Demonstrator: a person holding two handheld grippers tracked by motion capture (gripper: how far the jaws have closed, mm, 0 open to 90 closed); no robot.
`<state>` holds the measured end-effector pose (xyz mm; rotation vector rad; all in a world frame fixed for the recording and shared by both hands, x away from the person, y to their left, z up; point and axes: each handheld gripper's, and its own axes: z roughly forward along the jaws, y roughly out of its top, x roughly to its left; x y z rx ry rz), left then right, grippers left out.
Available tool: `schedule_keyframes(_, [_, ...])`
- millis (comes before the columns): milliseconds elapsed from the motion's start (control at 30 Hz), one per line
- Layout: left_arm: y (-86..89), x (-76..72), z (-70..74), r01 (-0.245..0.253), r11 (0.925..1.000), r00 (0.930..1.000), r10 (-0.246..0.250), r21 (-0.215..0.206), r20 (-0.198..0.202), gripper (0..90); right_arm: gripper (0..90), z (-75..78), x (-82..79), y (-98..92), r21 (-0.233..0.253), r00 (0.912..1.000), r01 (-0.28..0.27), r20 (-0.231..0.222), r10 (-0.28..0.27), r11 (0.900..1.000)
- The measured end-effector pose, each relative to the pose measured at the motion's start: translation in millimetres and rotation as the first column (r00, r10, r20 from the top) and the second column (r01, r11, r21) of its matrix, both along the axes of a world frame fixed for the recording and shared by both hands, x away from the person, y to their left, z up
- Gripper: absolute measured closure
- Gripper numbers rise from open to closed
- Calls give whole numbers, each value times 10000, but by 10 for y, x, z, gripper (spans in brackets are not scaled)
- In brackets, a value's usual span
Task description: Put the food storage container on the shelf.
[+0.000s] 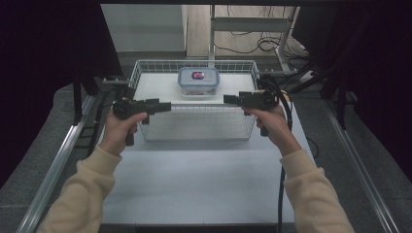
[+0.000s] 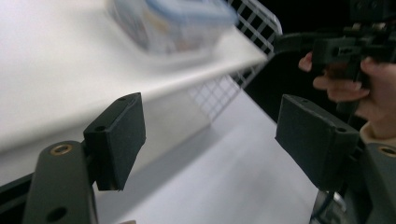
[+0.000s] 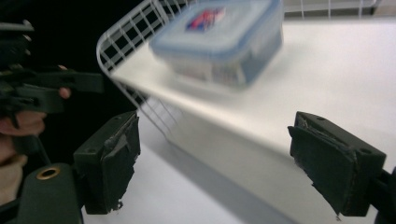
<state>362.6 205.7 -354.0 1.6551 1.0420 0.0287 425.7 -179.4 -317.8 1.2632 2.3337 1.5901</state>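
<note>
A white wire basket (image 1: 141, 73) stands at the middle of the table. Toward its far side sits a clear lidded food container (image 1: 198, 80) with a red label on the lid. My left gripper (image 1: 164, 106) hovers at the basket's near left rim and points right. My right gripper (image 1: 229, 99) hovers at the near right rim and points left. The left gripper (image 2: 217, 140) is open with nothing between its jaws, and the blurred container (image 2: 173, 23) lies beyond them. The right gripper (image 3: 224, 161) is open too, and faces the container (image 3: 224, 37) and the basket rim (image 3: 126, 42).
White tabletop (image 1: 204, 184) stretches between the basket and the person's body. Metal rails (image 1: 58, 165) run along both table sides. Cables and a frame leg (image 1: 272, 46) lie on the floor behind the basket. A cable trails from the right gripper (image 1: 282, 194).
</note>
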Motion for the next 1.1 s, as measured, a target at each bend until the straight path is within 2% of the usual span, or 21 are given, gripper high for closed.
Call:
schedule_keyframes(100, [-32,-246,-155,158,9997,9997,-162,203,172,239,169,-122,-263,-85,-532,9991,5,419,17,9986])
schedule_keyframes(200, [-72,-498,-365,388,9986,9986,-400,356,334,251,194,-310,-576,-183,-981,9970,-236,716,307,9949])
schedule_keyframes(267, [-95,-677,-515,248,9966,9984,-287,785,490,251,194,-424,-749,-245,-1215,9951,-214,934,328,9924])
schedule_keyframes(333, [-114,-777,-640,158,9907,9984,-231,1349,523,248,195,-566,-941,-344,-1181,9951,-113,962,227,9929])
schedule_keyframes(367, [-126,-836,-735,-17,9855,9987,-69,1696,498,249,195,-617,-997,-373,-1143,9953,-105,942,214,9934])
schedule_keyframes(433, [-141,-907,-876,4,9775,9995,-71,2107,308,241,203,-762,-1150,-452,-1216,9954,45,954,72,9926])
schedule_keyframes(500, [-163,-974,-971,-41,9700,9996,-29,2430,284,238,211,-893,-1253,-514,-1504,9951,96,986,53,9886])
schedule_keyframes(567, [-193,-1039,-1044,-1,9619,9998,-55,2735,197,225,222,-1004,-1323,-563,-1616,9944,296,1050,-126,9864])
schedule_keyframes(600, [-208,-1083,-1074,-89,9574,9996,4,2886,294,222,225,-1064,-1348,-587,-1668,9949,356,991,-192,9853])
schedule_keyframes(700, [-201,-1132,-1115,-12,9624,9999,-35,2716,166,222,230,-1243,-1389,-625,-1800,9969,398,735,-269,9829])
schedule_keyframes(767, [-186,-1135,-1144,-81,9619,9999,55,2734,103,223,230,-1301,-1380,-625,-1918,9979,365,600,-254,9808])
schedule_keyframes(867, [-176,-1126,-1158,-246,9555,9996,202,2941,180,222,231,-1328,-1343,-615,-1875,9980,391,562,-290,9815])
schedule_keyframes(933, [-174,-1123,-1160,-248,9567,9996,199,2899,199,222,231,-1320,-1342,-613,-1842,9976,396,626,-284,9821])
schedule_keyframes(1100, [-191,-1131,-1172,-258,9537,9994,177,2996,297,224,230,-1305,-1344,-652,-1826,9962,587,744,-457,9814])
